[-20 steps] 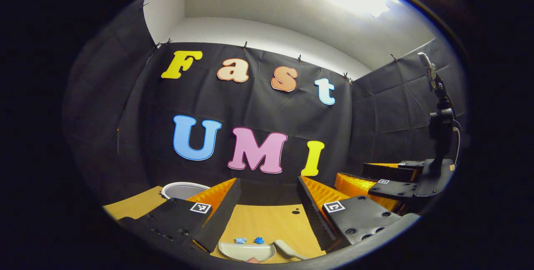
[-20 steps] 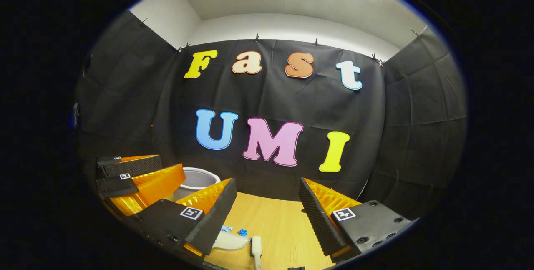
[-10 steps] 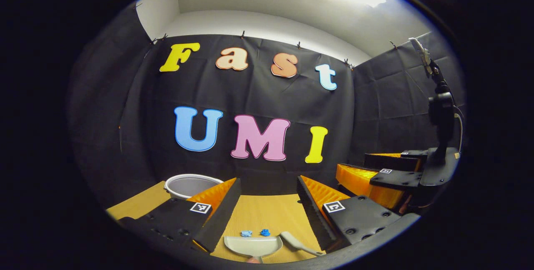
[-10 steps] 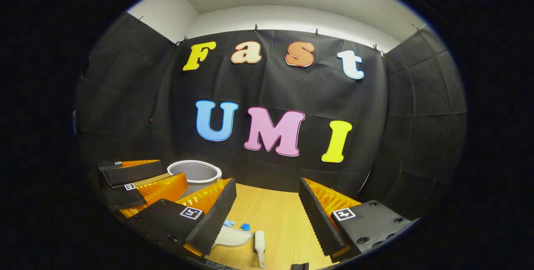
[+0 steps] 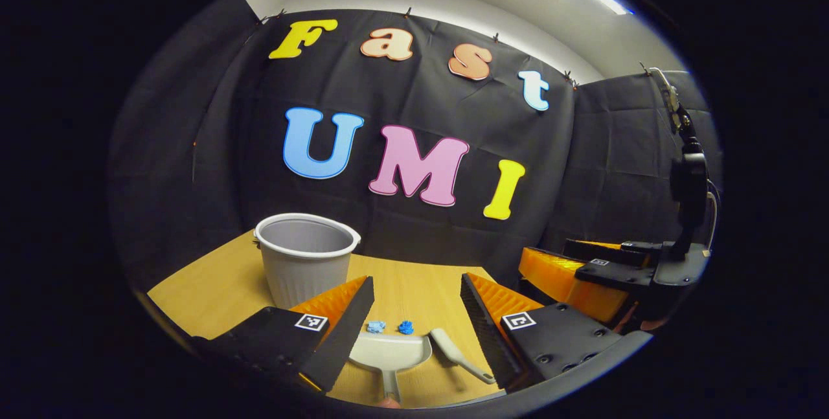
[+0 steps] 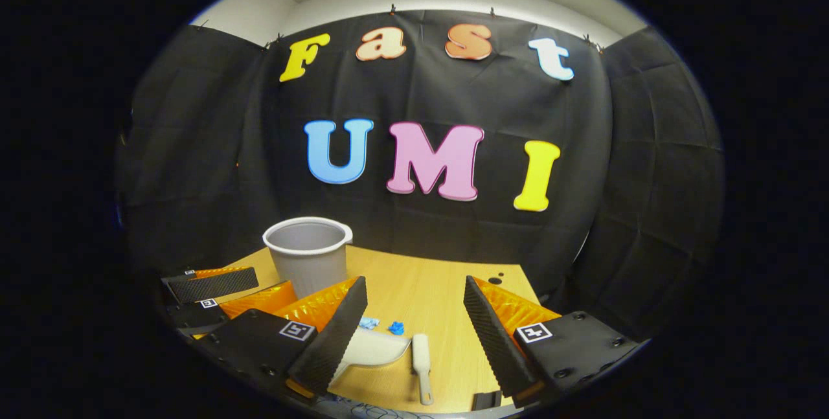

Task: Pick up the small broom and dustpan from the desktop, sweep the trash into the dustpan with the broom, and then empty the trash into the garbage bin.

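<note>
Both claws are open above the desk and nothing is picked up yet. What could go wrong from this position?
1. The two blue scraps lie just beyond the dustpan lip; a clumsy grab may push the pan into them and scatter them.
2. The broom lies close beside the dustpan, so the right claw may bump the dustpan.
3. The bin looks light and stands near the left claw; it could tip.
</note>
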